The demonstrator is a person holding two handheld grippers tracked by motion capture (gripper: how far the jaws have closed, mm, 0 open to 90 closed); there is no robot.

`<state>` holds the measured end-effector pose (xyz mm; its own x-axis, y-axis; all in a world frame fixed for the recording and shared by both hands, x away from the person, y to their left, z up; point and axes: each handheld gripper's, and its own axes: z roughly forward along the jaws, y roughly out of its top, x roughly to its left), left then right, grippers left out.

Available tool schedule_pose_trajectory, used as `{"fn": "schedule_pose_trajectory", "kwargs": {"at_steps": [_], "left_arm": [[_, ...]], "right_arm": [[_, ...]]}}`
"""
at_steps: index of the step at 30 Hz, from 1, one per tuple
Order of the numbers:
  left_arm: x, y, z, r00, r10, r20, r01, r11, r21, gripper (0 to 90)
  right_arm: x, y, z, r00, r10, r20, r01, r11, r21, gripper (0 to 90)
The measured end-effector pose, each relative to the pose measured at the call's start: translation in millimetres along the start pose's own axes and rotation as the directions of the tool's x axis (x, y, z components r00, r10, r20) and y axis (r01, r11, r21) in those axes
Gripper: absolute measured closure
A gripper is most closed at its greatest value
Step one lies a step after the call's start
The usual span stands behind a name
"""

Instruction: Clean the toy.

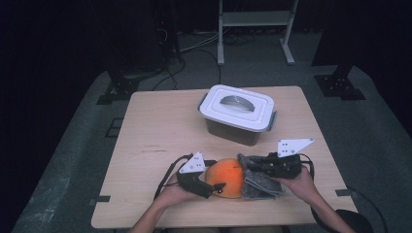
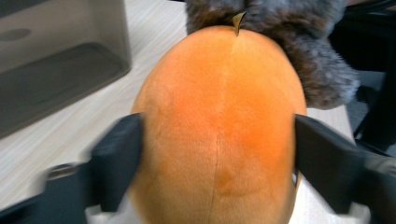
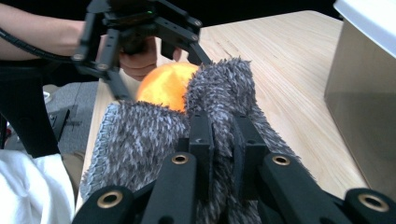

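Note:
An orange plush ball [image 1: 227, 175] with a grey furry piece [image 1: 260, 184] attached lies near the table's front edge. My left gripper [image 1: 218, 187] comes in from the left, and in the left gripper view its two black jaws press on both sides of the orange plush [image 2: 219, 116]. My right gripper [image 1: 252, 167] reaches in from the right. In the right gripper view its jaws stand close together, with my right gripper [image 3: 223, 135] shut on the grey fur [image 3: 140, 140]. Behind that fur the orange plush [image 3: 166, 88] peeks out.
A container with a white lid [image 1: 238, 108] stands at the middle back of the wooden table [image 1: 160, 126], just beyond the plush. Its translucent wall [image 2: 56, 60] is close on the left gripper's left side. A metal stand [image 1: 255, 19] is on the floor behind.

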<state>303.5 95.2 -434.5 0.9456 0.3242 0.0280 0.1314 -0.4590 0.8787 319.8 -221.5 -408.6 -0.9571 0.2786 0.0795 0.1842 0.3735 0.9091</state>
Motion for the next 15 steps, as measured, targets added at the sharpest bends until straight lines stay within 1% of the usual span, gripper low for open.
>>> {"fn": "schedule_pose_trajectory", "kwargs": {"at_steps": [1,3,4,6,8,9,12,15], "left_arm": [[-1.2,0.3,-0.5,0.9999,0.012,-0.009,-0.012,0.9999,-0.001,29.5],[-5.0,2.0,-0.2,0.9985,0.044,-0.031,-0.044,0.9990,-0.006,34.2],[-6.9,3.4,0.0,0.9971,0.066,-0.039,-0.066,0.9978,0.000,35.4],[-10.9,5.7,1.4,0.9949,0.087,-0.052,-0.087,0.9962,-0.002,36.2],[-13.1,6.6,1.7,0.9928,0.106,-0.056,-0.106,0.9944,-0.005,36.5],[-14.1,6.9,1.7,0.9917,0.115,-0.057,-0.116,0.9933,-0.004,36.5],[-14.5,5.7,1.0,0.9921,0.114,-0.053,-0.114,0.9934,-0.004,36.5],[-12.6,2.0,-0.9,0.9931,0.106,-0.051,-0.106,0.9943,-0.007,37.9]], "right_arm": [[1.8,3.3,1.4,0.9999,-0.010,-0.005,0.010,1.000,0.001,79.5],[6.8,11.8,7.4,0.9991,-0.040,-0.015,0.040,0.999,0.008,79.5],[8.9,16.6,11.5,0.9983,-0.054,-0.023,0.055,0.998,0.014,79.5],[12.9,25.3,22.3,0.9961,-0.078,-0.042,0.079,0.997,0.014,79.5],[15.4,33.1,31.6,0.9939,-0.095,-0.054,0.097,0.995,0.018,79.5],[16.2,36.4,35.7,0.9934,-0.097,-0.060,0.098,0.995,0.016,79.4],[17.9,42.5,45.0,0.9912,-0.112,-0.070,0.114,0.993,0.022,79.4],[16.4,40.5,43.3,0.9911,-0.113,-0.071,0.115,0.993,0.024,79.4]]}}
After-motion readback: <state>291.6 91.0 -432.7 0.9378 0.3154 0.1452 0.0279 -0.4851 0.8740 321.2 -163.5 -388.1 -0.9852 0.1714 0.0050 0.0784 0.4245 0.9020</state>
